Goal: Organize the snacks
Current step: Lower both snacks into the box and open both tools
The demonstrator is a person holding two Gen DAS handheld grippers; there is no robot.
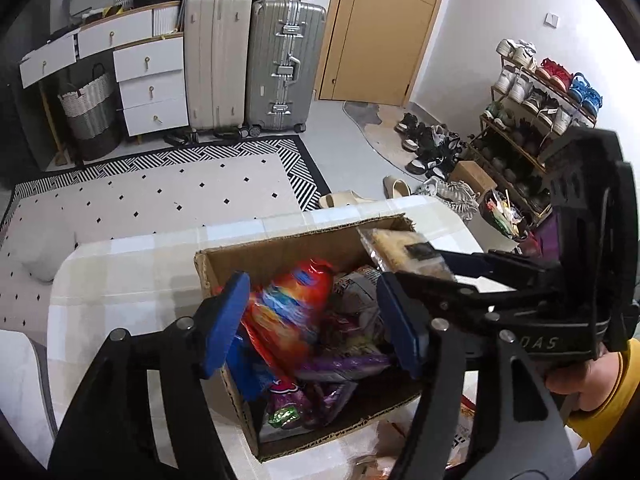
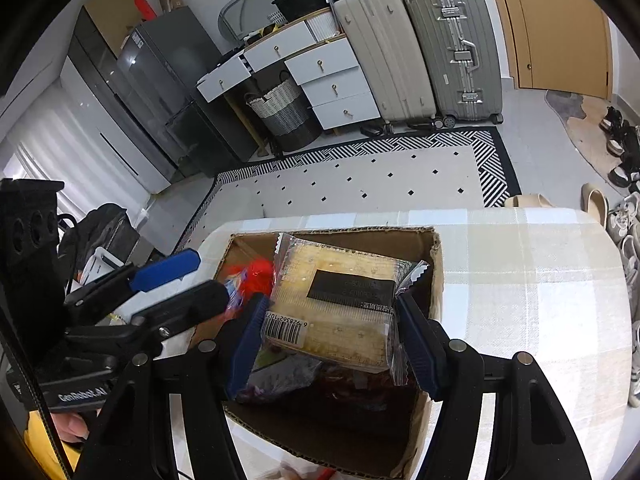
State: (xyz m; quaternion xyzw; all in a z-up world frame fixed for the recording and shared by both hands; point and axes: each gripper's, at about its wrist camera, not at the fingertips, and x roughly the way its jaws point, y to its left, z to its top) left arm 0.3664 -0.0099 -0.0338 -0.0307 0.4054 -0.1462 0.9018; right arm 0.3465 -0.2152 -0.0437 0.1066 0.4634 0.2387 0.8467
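Right wrist view: your right gripper (image 2: 328, 336) clamps the cracker pack (image 2: 340, 304) over the cardboard box (image 2: 434, 256); your left gripper (image 1: 312, 320) stands open above a red bag (image 1: 296, 304).

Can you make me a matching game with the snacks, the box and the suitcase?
Things:
1. clear cracker pack
2. red snack bag
3. cardboard box
4. silver suitcase

Places:
A. standing on the floor beside the door
B. squeezed in the right hand-held gripper above the box
C. on the checked table, open on top
D. inside the box, between the left hand-held gripper's open fingers

Pairs: 1-B, 2-D, 3-C, 4-A
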